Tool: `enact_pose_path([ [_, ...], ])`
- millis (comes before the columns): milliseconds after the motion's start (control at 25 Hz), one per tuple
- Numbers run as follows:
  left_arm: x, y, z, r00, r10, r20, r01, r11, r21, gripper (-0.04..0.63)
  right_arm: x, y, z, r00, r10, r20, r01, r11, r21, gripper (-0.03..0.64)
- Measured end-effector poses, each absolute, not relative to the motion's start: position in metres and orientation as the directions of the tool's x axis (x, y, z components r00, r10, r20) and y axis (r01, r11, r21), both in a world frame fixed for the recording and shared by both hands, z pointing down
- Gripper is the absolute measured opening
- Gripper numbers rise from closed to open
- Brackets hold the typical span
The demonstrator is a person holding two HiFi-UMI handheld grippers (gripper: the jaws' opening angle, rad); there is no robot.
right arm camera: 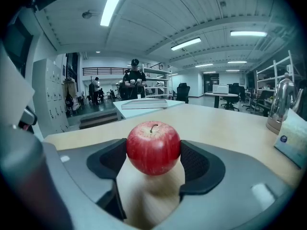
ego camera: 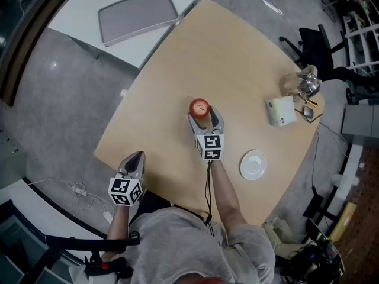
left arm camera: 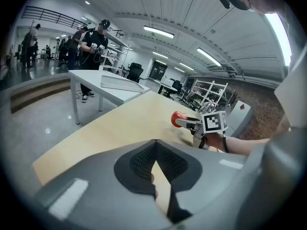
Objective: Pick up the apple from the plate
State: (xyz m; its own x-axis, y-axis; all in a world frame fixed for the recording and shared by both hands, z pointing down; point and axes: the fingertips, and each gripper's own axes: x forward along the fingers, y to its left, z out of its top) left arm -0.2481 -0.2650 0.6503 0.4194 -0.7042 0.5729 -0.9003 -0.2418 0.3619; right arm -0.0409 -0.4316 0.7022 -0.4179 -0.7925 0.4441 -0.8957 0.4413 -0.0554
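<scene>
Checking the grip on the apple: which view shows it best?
The right gripper view: the apple fills the middle, close up, with both jaws pressed to its sides. The head view shows it small from above; the left gripper view shows only a distant red patch.

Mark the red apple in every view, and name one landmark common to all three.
Head view: the red apple sits mid-picture, at the tips of the right tongs.
Left gripper view: small, right of centre, in those tongs.
Right gripper view: dead centre, between the jaws.
Shared landmark: the flat grey tray beyond the apple.
</scene>
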Motion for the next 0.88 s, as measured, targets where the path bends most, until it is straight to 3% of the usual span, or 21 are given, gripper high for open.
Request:
enact_pose_path([
  [880, -0.247, -0.303, 0.683, 0.449, -0.651, 0.612, -0.888, -0.251, 0.385, 0.02, -0.039, -0.496, 0.733, -0.377, -0.818, 0.434, -0.917, 0.395, -0.053, 0.359],
])
